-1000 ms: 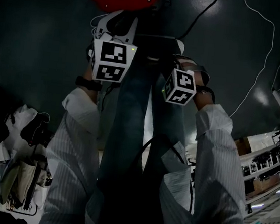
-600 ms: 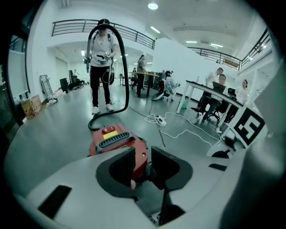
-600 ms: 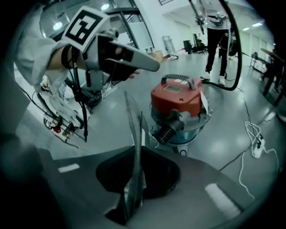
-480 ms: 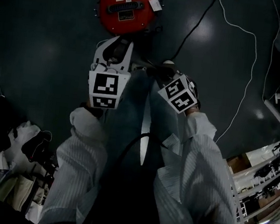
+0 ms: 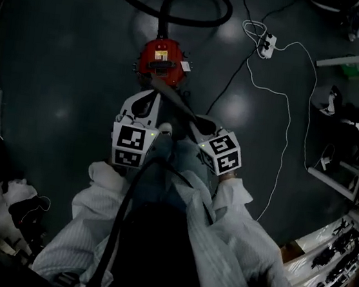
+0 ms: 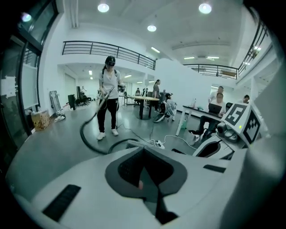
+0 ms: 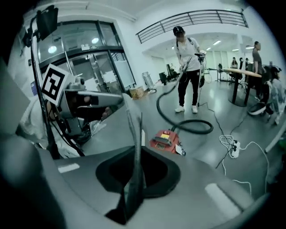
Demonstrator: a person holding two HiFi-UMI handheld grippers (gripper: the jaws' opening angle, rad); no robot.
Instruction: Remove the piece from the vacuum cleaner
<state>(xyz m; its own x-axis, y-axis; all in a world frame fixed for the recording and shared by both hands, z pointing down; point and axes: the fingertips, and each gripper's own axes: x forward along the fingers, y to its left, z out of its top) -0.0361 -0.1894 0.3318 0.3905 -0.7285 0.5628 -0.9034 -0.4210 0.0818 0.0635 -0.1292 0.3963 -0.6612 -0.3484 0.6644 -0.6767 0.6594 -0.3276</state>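
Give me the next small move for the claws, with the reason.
Probably lower both toward the red canister vacuum cleaner, opening them on the way. The left claw and right claw are both shut, empty, and well short of it.

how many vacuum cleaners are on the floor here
1: the red vacuum cleaner sits on the dark floor, its black hose looping beyond it. Others may be hidden outside these views.

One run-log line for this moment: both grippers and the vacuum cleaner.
left gripper: jaws together, empty | right gripper: jaws shut on thin dark piece | red vacuum cleaner: on floor, apart from piece
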